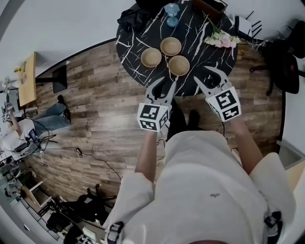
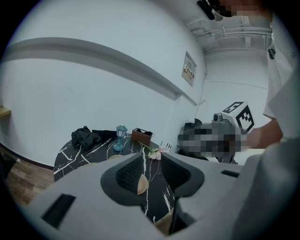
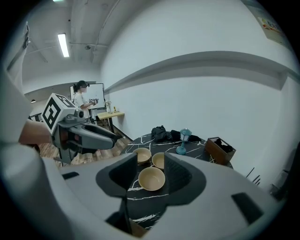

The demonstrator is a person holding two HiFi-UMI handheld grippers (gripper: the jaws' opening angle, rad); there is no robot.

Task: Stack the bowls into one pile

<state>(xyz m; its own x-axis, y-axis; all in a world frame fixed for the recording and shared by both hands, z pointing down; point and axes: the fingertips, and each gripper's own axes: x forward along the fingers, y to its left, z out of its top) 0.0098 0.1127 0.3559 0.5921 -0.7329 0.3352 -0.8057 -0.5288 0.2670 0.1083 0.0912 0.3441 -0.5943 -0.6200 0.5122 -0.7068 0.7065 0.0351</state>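
Three tan bowls stand apart on a round black marble table (image 1: pixel 143 78): one on the left (image 1: pixel 151 57), one further back (image 1: pixel 170 46), one nearest me (image 1: pixel 178 66). My left gripper (image 1: pixel 163 90) hangs over the table's near edge, just short of the nearest bowl, open and empty. My right gripper (image 1: pixel 208 80) is to the right of it, also open and empty. In the right gripper view the nearest bowl (image 3: pixel 151 178) shows between the spread jaws of the right gripper (image 3: pixel 150 176), with the other two (image 3: pixel 142 155) (image 3: pixel 159 160) behind. The left gripper (image 2: pixel 152 171) frames a sliver of bowl (image 2: pixel 142 184).
At the table's far side stand a blue lantern (image 1: pixel 171 14), a brown box (image 1: pixel 209 7), a black cloth (image 1: pixel 136 16) and a bunch of flowers (image 1: pixel 220 39). A dark chair (image 1: pixel 286 66) is at the right. Wooden floor surrounds the table. A person (image 3: pixel 82 96) stands far off.
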